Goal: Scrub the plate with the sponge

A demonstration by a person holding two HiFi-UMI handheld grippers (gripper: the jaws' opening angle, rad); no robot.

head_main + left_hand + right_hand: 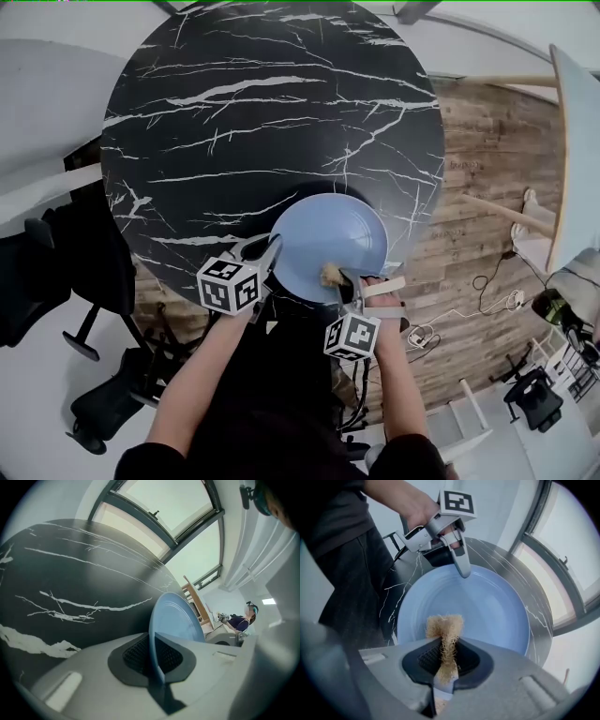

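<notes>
Forearms (pixel 192 380) closest to the head camera, then both marker cubes, then the actual work. Looking at a blue plate (pixel 323 225) parked at the near edge of the black marble table (pixel 244 103), right in front of the person. Got the left gripper (pixel 274 247) pinched shut on the plate's near-left rim, edge-on between the pads. Got the right gripper (pixel 343 281) clamped on the sponge (pixel 331 275), a scruffy tan fibrous tuft poking out past the jaws and aimed steeply down at the plate's near-right part. Can't say for sure about contact: touching or hovering just above, probably touching.

Reads as mid-scrub. Tips for doing this bit well:

- Press down enough to splay the fibres, not enough to scrape the glaze with the jaws.
- Work in overlapping circles from the near side out to the far rim to cover the whole face.
- Hold the left clamp firm to stop any skating off the table edge.
- Steer clear of the left jaws when sweeping that way.
- Go easy on sideways force, with only a thin strip of sponge pinched and a real chance of losing it.
</notes>
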